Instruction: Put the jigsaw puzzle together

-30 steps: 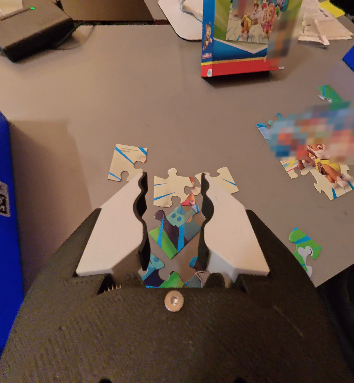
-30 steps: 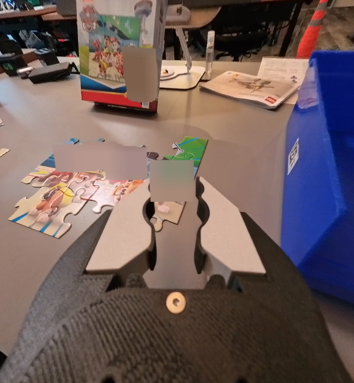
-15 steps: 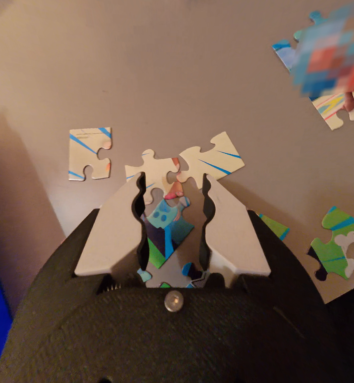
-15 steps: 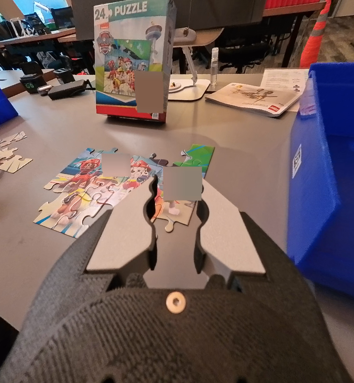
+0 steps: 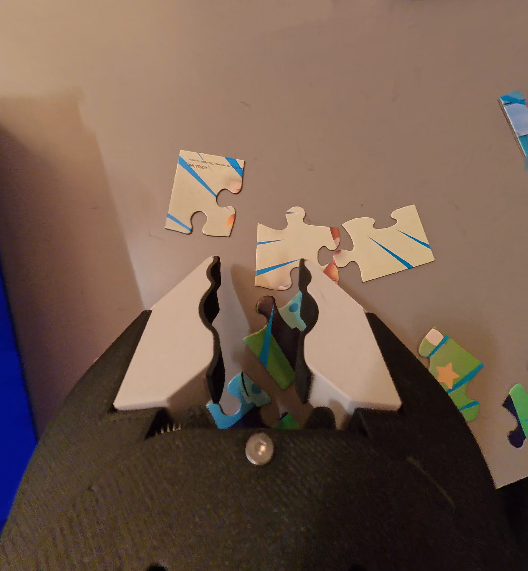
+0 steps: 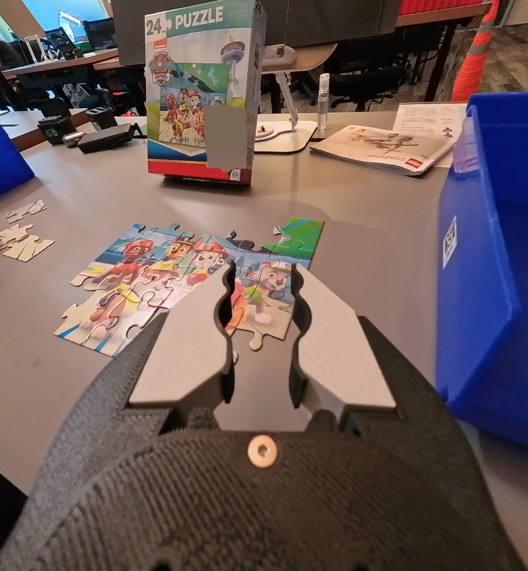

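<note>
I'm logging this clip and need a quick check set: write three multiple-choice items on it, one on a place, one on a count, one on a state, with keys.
1. Where does the puzzle box stand?
A. Upright on the grey table, beyond the partly built puzzle
B. Inside the blue bin
C. Flat on the booklet

2. How many loose cream pieces with blue streaks lie ahead of the left gripper?
A. One
B. Three
C. Six

3. How do the right gripper's jaws stand?
A. Shut on a piece
B. Apart, nothing between them
C. Shut on the box

Key: 1 A, the box rises behind the partly built puzzle. 2 B, three cream pieces show past the left gripper. 3 B, the right gripper shows an empty gap.
</note>
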`<state>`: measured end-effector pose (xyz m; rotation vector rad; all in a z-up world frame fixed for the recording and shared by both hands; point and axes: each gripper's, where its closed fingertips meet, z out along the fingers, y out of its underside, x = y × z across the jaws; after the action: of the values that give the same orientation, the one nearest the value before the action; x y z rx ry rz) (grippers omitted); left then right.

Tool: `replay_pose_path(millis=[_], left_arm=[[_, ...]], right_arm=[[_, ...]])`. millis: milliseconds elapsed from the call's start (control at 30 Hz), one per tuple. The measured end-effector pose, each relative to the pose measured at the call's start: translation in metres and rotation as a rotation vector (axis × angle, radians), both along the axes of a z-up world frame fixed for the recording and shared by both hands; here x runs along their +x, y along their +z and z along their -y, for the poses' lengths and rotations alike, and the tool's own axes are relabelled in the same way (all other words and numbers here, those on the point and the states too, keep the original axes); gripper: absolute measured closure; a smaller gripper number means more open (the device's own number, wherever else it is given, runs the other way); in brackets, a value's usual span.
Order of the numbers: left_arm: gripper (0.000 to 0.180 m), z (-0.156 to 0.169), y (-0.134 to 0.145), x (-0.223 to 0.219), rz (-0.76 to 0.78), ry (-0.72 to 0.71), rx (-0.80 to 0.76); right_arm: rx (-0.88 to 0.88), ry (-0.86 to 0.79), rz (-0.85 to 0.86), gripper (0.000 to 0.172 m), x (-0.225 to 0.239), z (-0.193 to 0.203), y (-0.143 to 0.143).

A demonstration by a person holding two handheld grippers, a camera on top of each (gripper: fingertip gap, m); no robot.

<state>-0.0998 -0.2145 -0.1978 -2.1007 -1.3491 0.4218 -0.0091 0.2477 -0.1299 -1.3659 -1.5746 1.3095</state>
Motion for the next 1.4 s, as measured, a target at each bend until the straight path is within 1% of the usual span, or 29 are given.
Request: replay_pose_path(millis=[200, 400, 1133, 1400], left_arm=[[0.137, 0.004, 0.001, -0.002, -0.001, 0.007, -0.003], [0.139, 0.002, 0.002, -0.001, 0.005, 0.004, 0.027], [0.139, -0.017, -0.001, -0.004, 0.006, -0.054, 0.028], [0.139, -0.018, 0.001, -0.005, 0.003, -0.055, 0.023]], right_arm=[[0.006, 0.003, 0.002, 0.138, -0.002, 0.002, 0.000], [0.012, 0.006, 0.003, 0.138, -0.003, 0.004, 0.001], [0.018, 0.004, 0.009, 0.138, -0.004, 0.005, -0.001], [0.008, 0.001, 0.009, 0.138, -0.004, 0.003, -0.003]])
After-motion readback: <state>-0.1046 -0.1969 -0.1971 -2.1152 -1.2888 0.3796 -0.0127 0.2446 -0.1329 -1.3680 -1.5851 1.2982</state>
